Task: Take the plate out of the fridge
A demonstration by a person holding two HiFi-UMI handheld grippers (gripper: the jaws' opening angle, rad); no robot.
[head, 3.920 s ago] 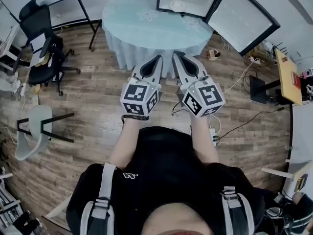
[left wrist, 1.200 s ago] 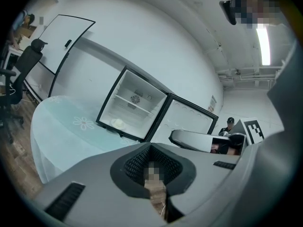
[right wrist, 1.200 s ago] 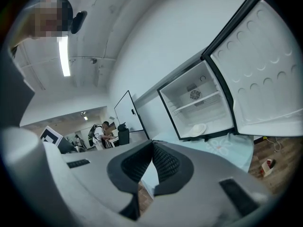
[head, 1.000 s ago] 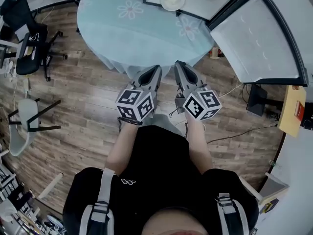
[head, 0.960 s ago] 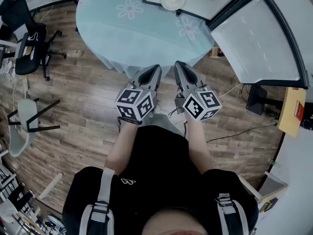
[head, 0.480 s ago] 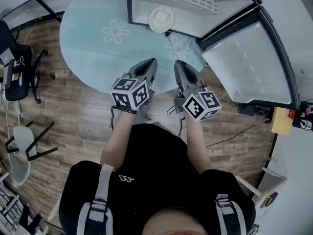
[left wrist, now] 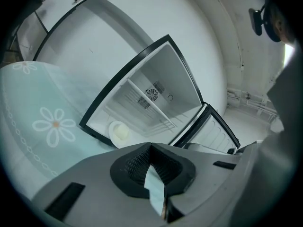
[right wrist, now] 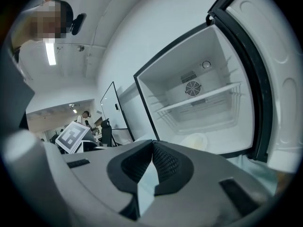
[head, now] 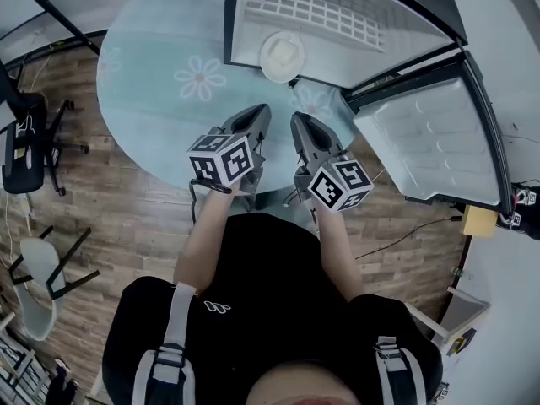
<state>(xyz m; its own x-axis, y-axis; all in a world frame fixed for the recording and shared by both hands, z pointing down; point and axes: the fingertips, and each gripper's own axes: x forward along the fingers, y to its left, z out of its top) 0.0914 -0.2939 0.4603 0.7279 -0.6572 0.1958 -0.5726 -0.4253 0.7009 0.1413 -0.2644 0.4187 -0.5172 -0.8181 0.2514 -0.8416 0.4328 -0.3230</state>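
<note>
Both the left gripper [head: 261,110] and the right gripper [head: 297,121] have their fingers pressed together on nothing, side by side over the table's [head: 152,83] near edge. Just ahead of the fingertips the plate [head: 282,56] lies on the fridge [head: 229,24] floor, close inside its front rim, with the door [head: 430,142] swung wide to their right. The fridge is open, but reaching in, gripping the plate and lifting it out all seem left to do.

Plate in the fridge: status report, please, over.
Left gripper, right gripper: both shut, empty, short of fridge. Plate on fridge floor, door open. Path clear.
</note>
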